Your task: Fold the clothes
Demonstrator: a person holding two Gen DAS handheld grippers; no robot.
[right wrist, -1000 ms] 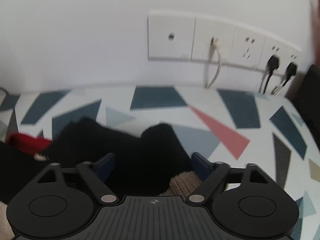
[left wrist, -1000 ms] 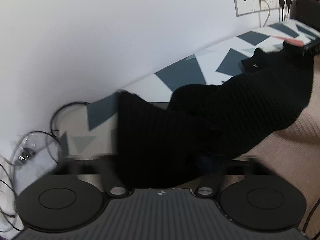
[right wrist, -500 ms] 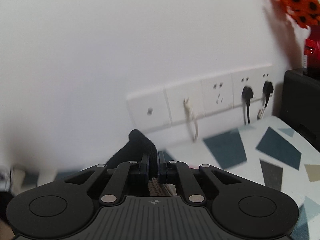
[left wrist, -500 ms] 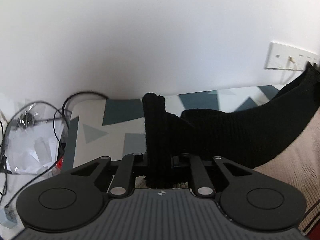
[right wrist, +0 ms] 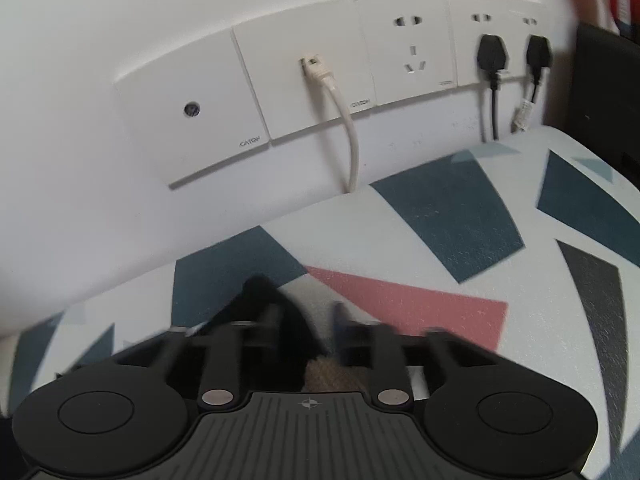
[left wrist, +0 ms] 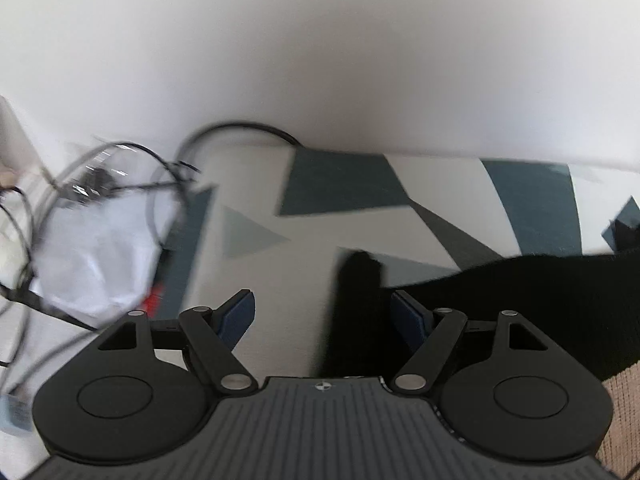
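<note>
The black knit garment [left wrist: 500,304] lies on the patterned tablecloth [left wrist: 344,188], near the white wall, with a beige knit piece [left wrist: 624,412] showing under its edge. It looks soft, thick and limp, light enough to lift by a corner but likely to sag and stretch, so hemmed corners seem the best places to take hold.

The left gripper [left wrist: 322,312] is opening, its jaws spread; a dark corner stands between them, closer to the right-hand pad, apparently unpressed. The right gripper [right wrist: 306,330] is also opening, with a black fabric tip between blurred jaws that seem clear of it.

No container is in view; cables [left wrist: 120,184] lie beyond the cloth's left end.
</note>
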